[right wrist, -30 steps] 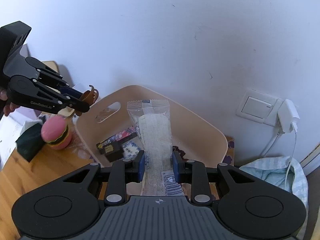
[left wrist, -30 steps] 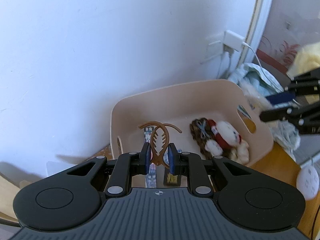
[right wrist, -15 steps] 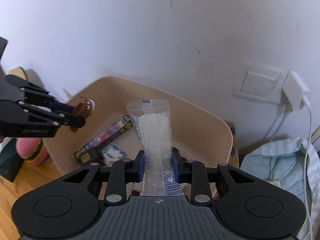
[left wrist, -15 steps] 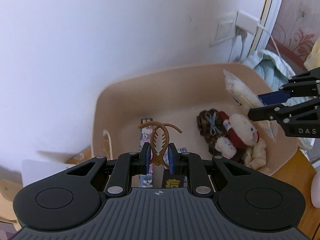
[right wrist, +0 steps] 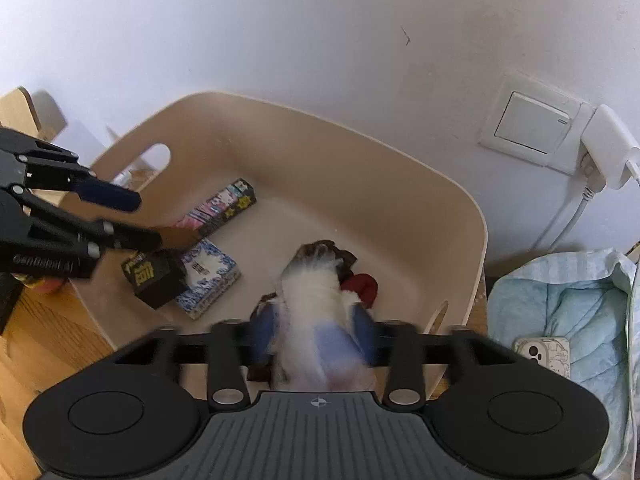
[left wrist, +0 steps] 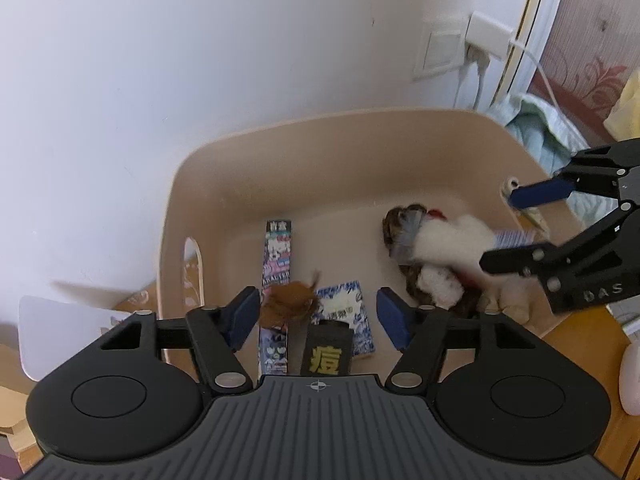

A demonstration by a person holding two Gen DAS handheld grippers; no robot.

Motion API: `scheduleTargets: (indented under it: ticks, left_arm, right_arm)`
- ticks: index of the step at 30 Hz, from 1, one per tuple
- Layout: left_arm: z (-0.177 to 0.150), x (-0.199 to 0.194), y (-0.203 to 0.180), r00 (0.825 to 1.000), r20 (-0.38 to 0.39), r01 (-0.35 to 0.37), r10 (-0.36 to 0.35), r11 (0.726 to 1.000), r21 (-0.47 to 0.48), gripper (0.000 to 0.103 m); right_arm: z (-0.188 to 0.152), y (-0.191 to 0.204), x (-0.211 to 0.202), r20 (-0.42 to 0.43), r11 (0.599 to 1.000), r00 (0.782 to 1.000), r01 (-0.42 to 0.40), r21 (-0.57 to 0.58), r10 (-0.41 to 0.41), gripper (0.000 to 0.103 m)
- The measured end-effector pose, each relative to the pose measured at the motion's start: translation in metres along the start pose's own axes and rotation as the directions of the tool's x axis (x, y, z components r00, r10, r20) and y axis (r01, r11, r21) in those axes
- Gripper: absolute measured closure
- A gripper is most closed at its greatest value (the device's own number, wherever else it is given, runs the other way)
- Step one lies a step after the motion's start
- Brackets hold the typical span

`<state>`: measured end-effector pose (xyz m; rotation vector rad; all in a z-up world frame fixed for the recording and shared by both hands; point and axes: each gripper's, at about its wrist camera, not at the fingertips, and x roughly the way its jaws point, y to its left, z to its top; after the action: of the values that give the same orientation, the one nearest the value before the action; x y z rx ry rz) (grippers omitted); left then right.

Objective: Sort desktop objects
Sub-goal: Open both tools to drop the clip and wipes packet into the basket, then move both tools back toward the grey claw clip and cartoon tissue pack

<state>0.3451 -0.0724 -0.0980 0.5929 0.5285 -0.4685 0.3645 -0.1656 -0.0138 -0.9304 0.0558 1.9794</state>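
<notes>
left wrist view: both the left tool [left wrist: 316, 314] and right tool [left wrist: 516, 228] are opening, hair claw [left wrist: 289, 305] and snack packet [right wrist: 316, 320] falling free; best let them settle in the beige bin [left wrist: 320, 128] before lifting clear.

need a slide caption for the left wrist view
Left gripper jaws opening over the beige bin, a blurred brown hair clip dropping between them toward the boxes inside.

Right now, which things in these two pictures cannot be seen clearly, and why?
- Brown hair clip, left wrist view: motion blur hides its shape between the opening jaws.
- Snack packet, right wrist view: blurred, falling between the opening jaws, label unreadable.
- Plush toy, both views: the packet covers most of it.
- Black box, left wrist view: gripper body cuts it off.
</notes>
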Motion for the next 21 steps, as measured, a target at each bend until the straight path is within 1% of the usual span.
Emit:
scheduleTargets:
  ticks: [4,5,6,9,12,14,17,21]
  left_arm:
    - [-0.001,-0.009,0.001,1.0,0.001,-0.005,0.005,1.0,0.009,0.037]
    - [-0.001,-0.013,0.002,1.0,0.008,-0.006,0.006,1.0,0.01,0.036]
    - [-0.002,-0.017,0.003,1.0,0.014,-0.006,0.006,1.0,0.007,0.036]
    - [-0.005,-0.029,0.006,1.0,0.022,-0.006,0.006,1.0,0.003,0.036]
    - [-0.011,-0.044,0.009,1.0,0.026,-0.008,0.008,1.0,0.018,0.036]
    - [-0.017,-0.053,0.011,1.0,0.026,-0.01,0.01,1.0,0.027,0.036]
    - [-0.028,-0.065,0.014,1.0,0.021,-0.011,0.011,0.999,0.034,0.036]
    - [-0.046,-0.078,0.016,1.0,0.004,-0.017,0.016,0.999,0.04,0.036]
  right_arm:
    - [0.001,-0.002,-0.013,0.033,0.999,0.999,-0.023,0.025,0.023,0.019]
    - [0.002,-0.002,-0.016,0.04,0.999,0.999,-0.023,0.03,0.022,0.014]
    - [0.002,-0.001,-0.021,0.049,0.999,0.999,-0.024,0.032,0.022,0.011]
    - [0.001,0.004,-0.036,0.081,0.999,0.996,-0.039,0.029,0.036,0.007]
    - [-0.002,0.013,-0.051,0.11,0.999,0.993,-0.05,0.014,0.049,0.003]
    - [-0.002,0.018,-0.059,0.123,0.998,0.991,-0.057,0.006,0.055,0.001]
    - [-0.008,0.028,-0.069,0.14,0.997,0.988,-0.071,-0.001,0.07,0.0]
    - [-0.017,0.039,-0.075,0.137,0.996,0.986,-0.094,0.004,0.093,0.0]
